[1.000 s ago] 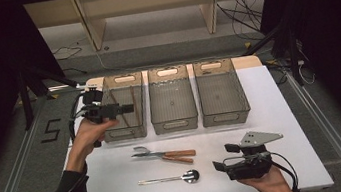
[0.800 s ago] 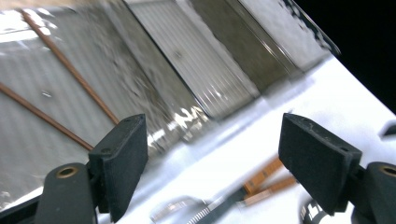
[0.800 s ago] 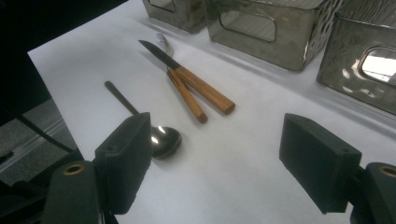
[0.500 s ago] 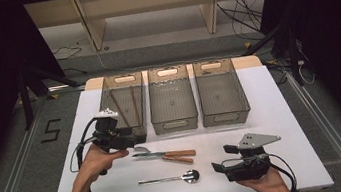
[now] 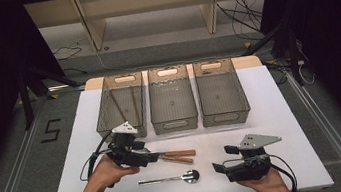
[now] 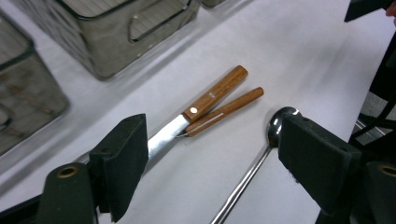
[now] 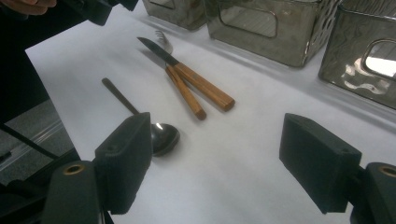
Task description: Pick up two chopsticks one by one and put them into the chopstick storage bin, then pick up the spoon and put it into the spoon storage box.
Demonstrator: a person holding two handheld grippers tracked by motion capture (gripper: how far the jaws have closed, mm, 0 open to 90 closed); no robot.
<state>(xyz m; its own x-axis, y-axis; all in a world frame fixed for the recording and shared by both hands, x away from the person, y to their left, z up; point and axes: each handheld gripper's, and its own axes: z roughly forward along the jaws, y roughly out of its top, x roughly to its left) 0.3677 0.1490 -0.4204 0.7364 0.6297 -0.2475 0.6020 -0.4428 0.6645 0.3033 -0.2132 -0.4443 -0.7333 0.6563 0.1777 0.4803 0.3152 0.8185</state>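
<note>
Your left tongs (image 5: pixel 154 157) hover low over the near-left part of the white bench (image 5: pixel 281 110), jaws spread wide and gripping nothing. Through the left gripper view, the knife (image 6: pixel 196 112) and the fork (image 6: pixel 224 112) lie on the bench between those open jaws, untouched; their wooden handles lie side by side and touch near the blades' end. From the high view, the pair rests just in front of the tongs' tips, handles pointing toward the bench's right edge, roughly midway between the near and far edges.

A metal spoon (image 5: pixel 170 179) lies alone closer to the near edge, its bowl toward the right, a little apart from the wooden handles.

Your right tongs (image 5: pixel 217 167) sit low at the near-right part of the bench, jaws likewise wide open and empty, pointing left toward the spoon's bowl; the right gripper view shows the spoon (image 7: pixel 159 135) partly behind one pad.

Three smoky clear bins (image 5: pixel 175 123) stand in a row along the far edge. The leftmost bin (image 5: pixel 104 120) holds thin brown sticks (image 5: pixel 134 103); what they are cannot be told.
</note>
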